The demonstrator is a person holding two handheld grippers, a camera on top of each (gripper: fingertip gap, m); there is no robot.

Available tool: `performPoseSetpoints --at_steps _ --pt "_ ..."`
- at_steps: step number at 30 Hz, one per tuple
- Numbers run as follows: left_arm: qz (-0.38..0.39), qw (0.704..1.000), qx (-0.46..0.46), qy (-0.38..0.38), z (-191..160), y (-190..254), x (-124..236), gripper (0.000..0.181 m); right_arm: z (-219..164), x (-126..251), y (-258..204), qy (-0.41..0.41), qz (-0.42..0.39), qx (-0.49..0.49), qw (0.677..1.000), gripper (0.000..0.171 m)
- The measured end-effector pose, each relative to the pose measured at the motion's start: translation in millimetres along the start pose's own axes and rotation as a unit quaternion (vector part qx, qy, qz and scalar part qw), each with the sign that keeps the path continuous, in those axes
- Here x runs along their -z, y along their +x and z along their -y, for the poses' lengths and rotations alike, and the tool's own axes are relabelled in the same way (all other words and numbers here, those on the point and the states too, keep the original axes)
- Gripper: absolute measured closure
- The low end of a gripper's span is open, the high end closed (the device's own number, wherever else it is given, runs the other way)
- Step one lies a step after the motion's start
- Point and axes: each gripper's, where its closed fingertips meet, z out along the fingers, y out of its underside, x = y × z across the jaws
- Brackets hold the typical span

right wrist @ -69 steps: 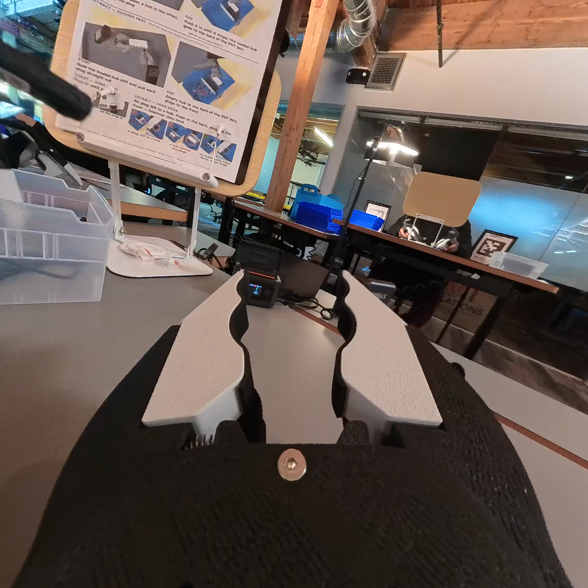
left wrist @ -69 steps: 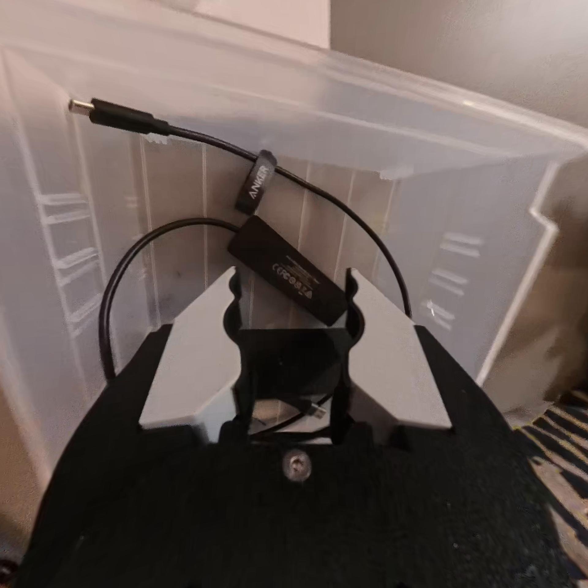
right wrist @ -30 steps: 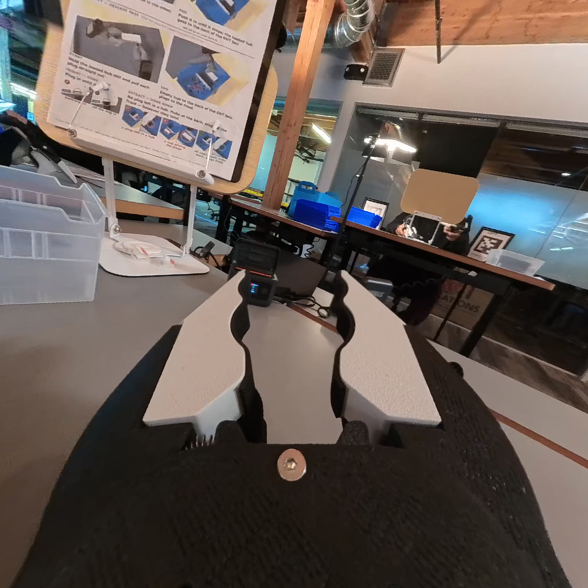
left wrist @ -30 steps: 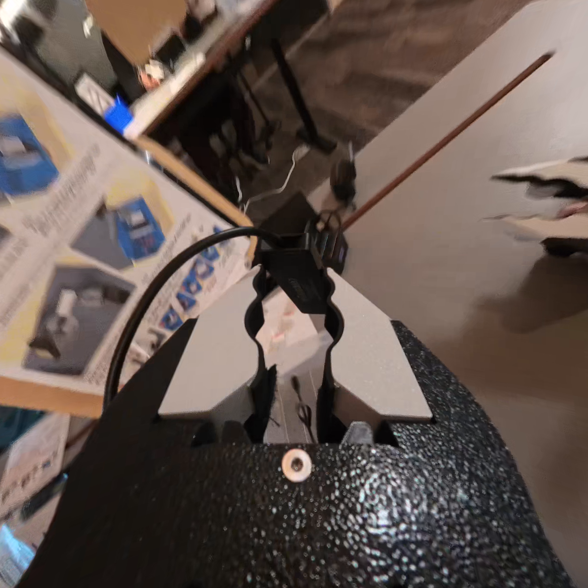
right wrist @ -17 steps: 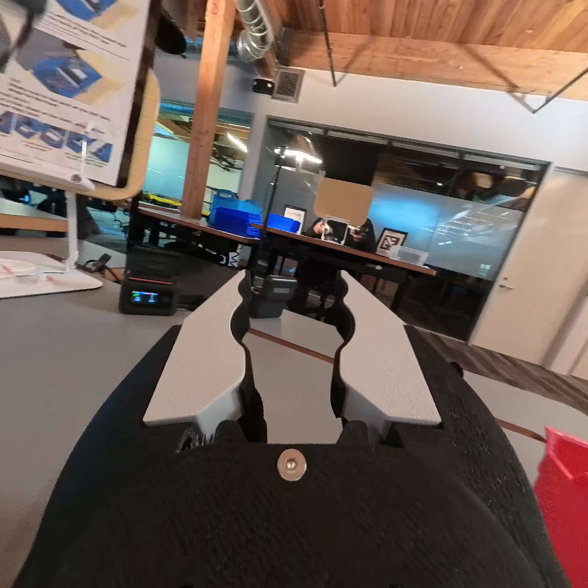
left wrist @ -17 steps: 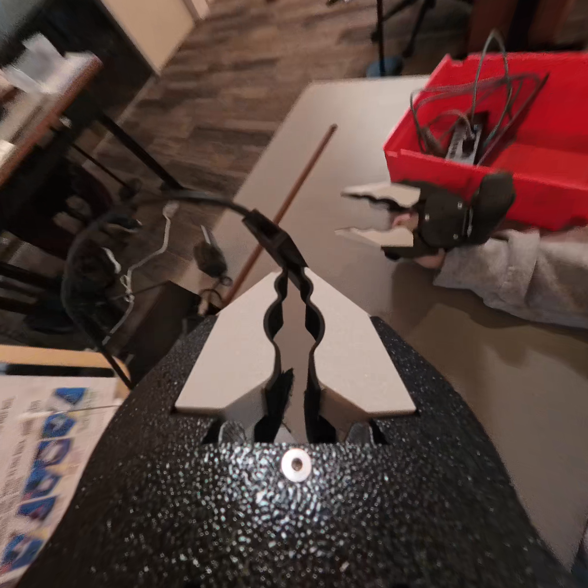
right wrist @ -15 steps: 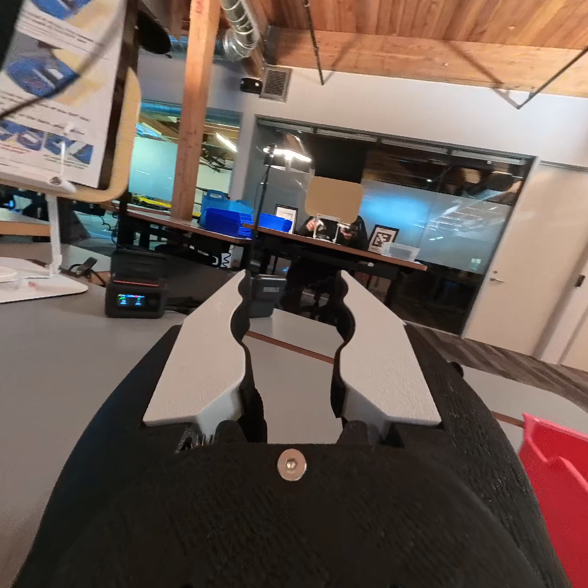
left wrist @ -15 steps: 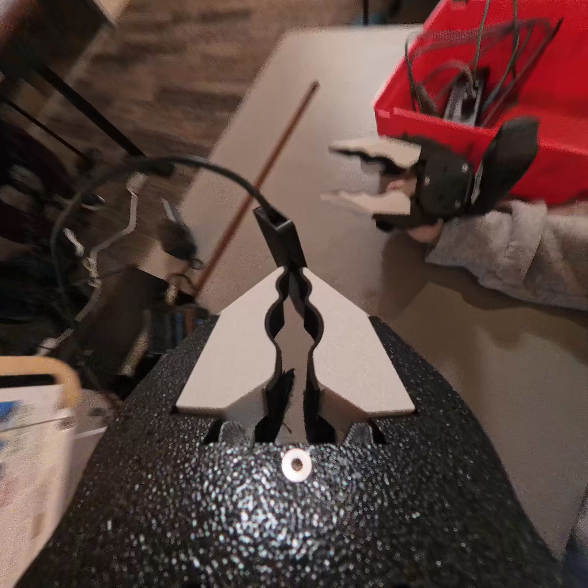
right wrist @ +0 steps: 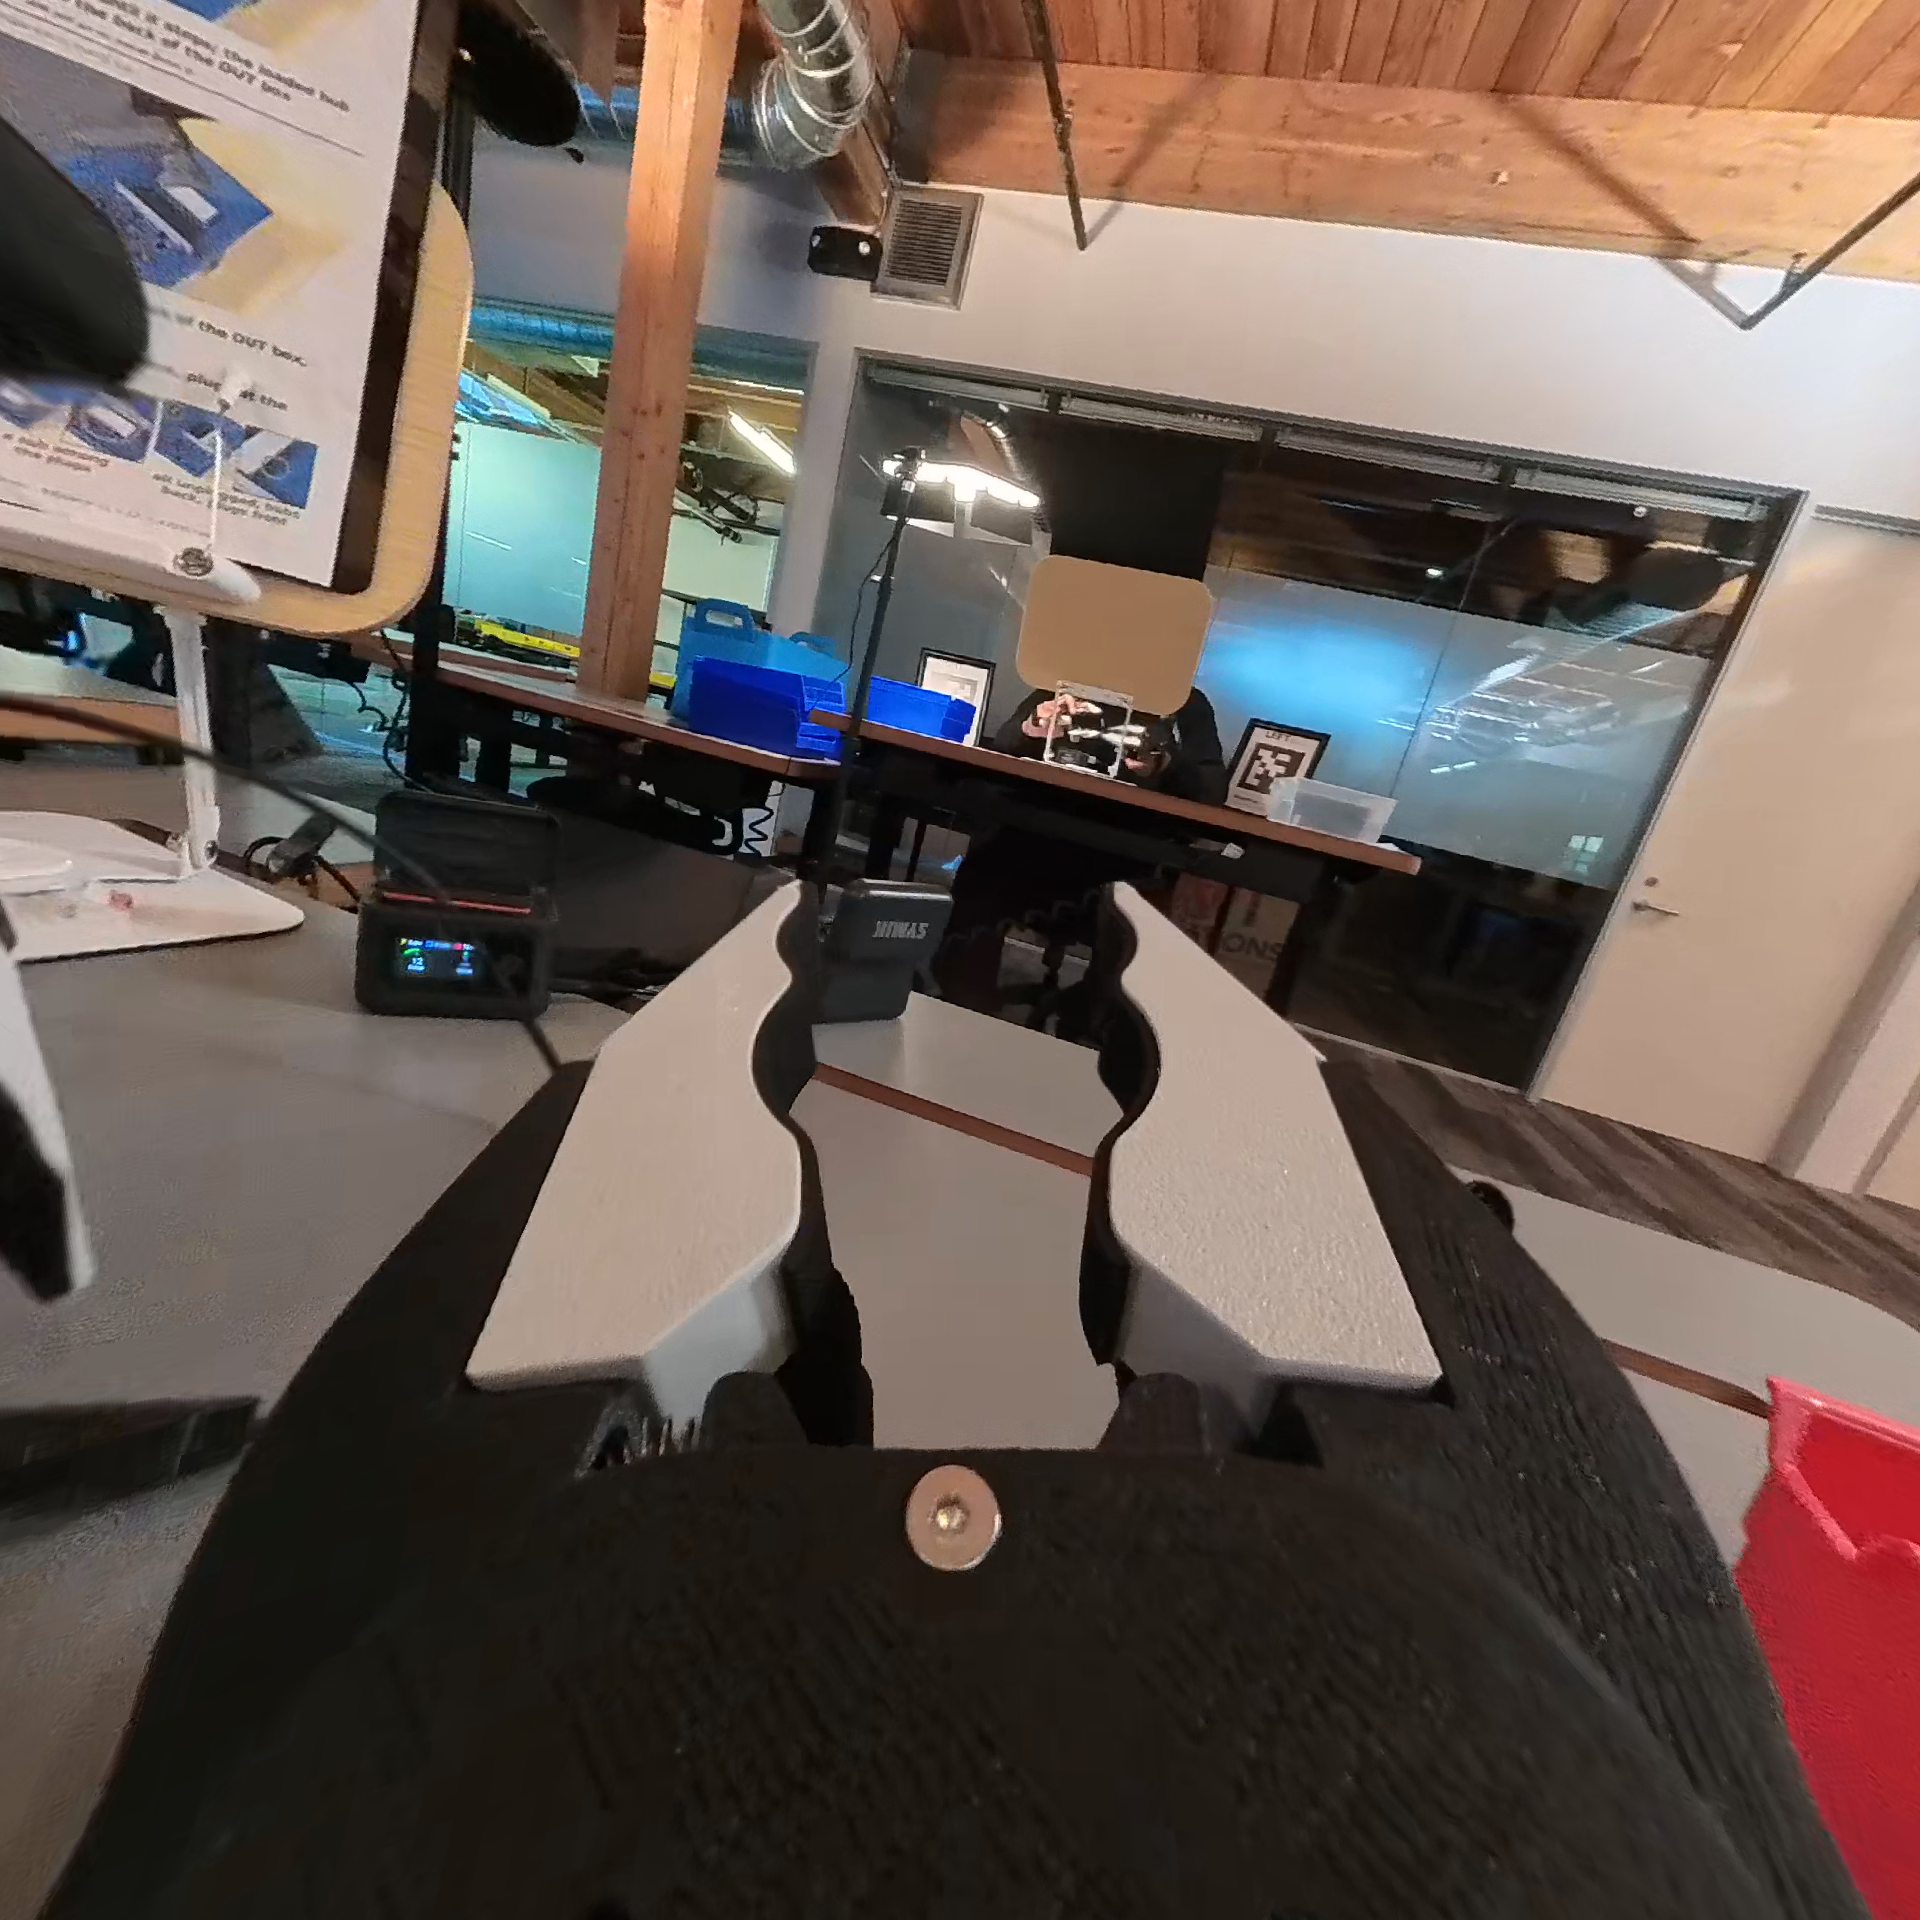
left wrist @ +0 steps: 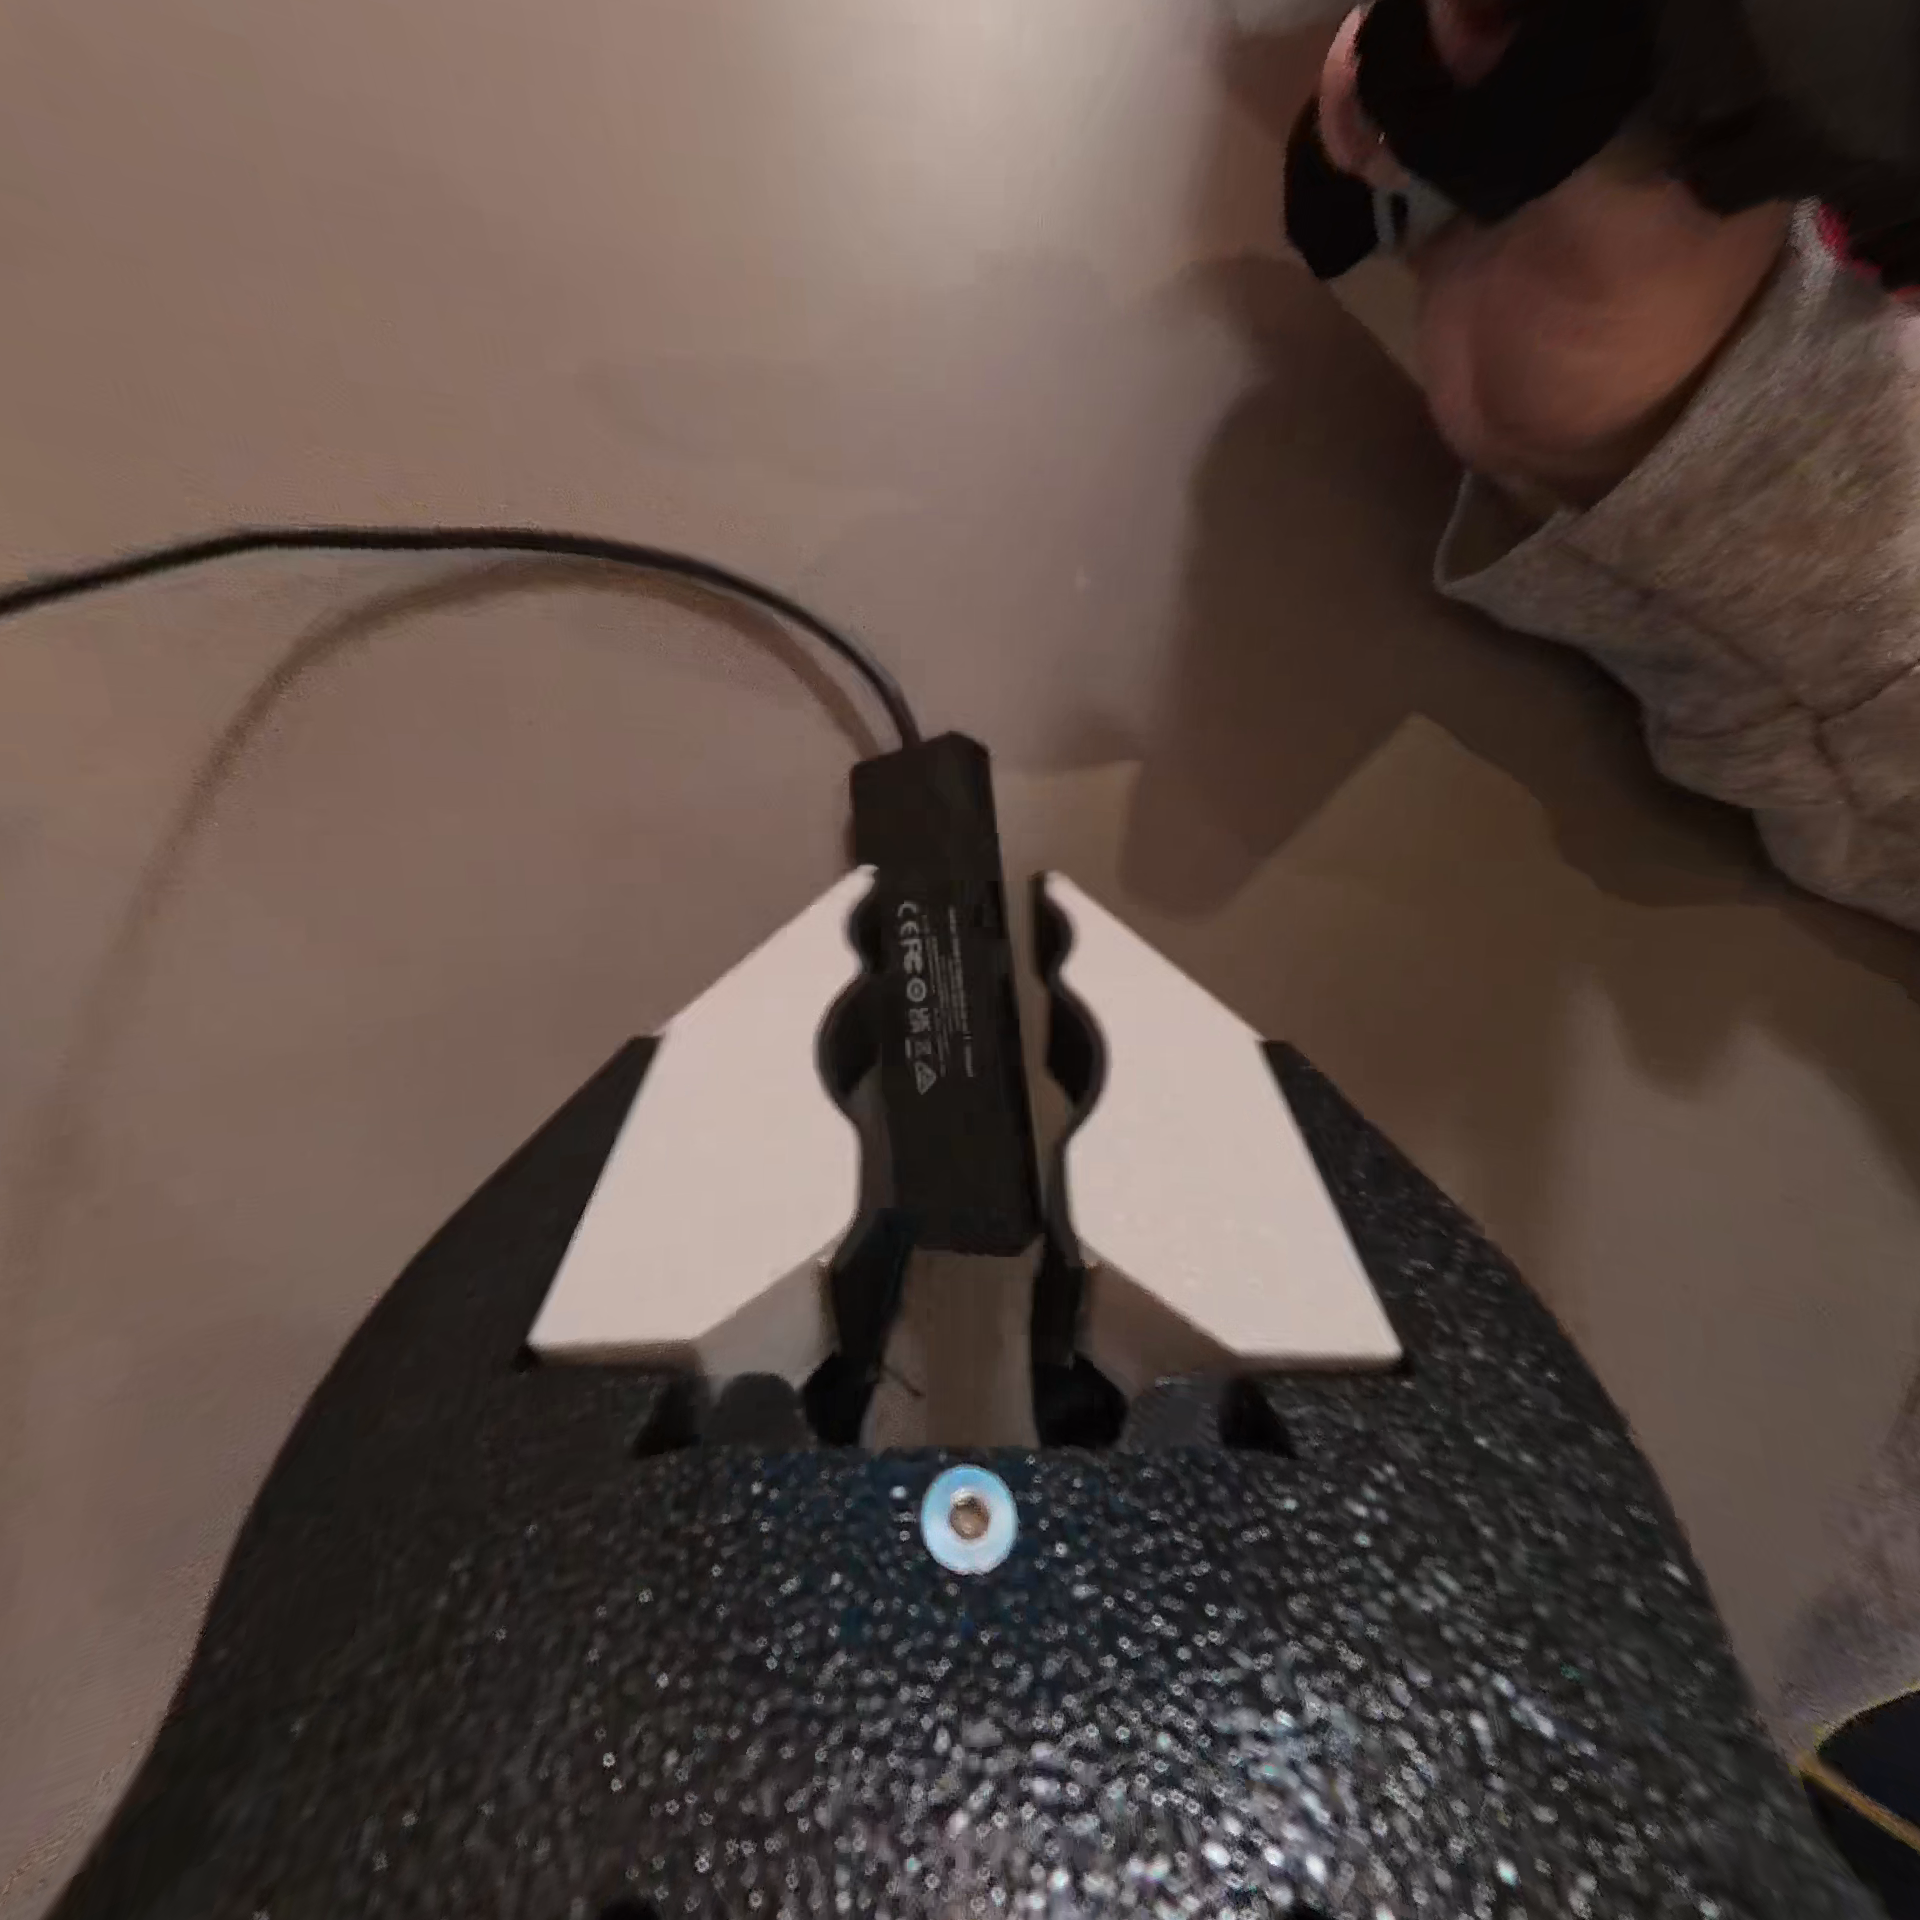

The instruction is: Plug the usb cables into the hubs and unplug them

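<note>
A slim black hub [left wrist: 951, 1029] lies lengthwise between the left gripper's [left wrist: 954, 883] fingers, its cable [left wrist: 582, 545] curving left over the table.

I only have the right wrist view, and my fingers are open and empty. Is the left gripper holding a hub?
Observer: Yes. The left gripper has the black USB hub clamped lengthwise between its fingers.
Operator: Is anything plugged into it?
Observer: I see only its own black cable, which leaves the far end and curves left over the table. The ports don't show.
Operator: Where's my arm from there?
Observer: Your grey sleeve is at upper right, apart from the hub.
</note>
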Motion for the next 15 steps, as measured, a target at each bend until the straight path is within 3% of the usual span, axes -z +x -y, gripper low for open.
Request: performPoseSetpoints --at_steps 3,6,11,15 --pt "-0.015 0.998 -0.004 0.052 14 15 24 0.133 -1 0 -1 -0.003 0.003 -0.004 1.000 0.120" --pt "0.007 0.995 -0.007 0.100 21 17 74 0.111 -2 -1 -1 -0.003 0.004 -0.008 1.000 0.120" --pt "0.094 0.973 0.074 0.196 10 -48 167 0.121 -4 -3 -7 -0.007 0.015 -0.014 1.000 0.120" --pt "0.142 0.961 0.139 0.193 -23 -106 189 0.122 -5 -4 -14 -0.010 0.027 -0.007 1.000 0.121"
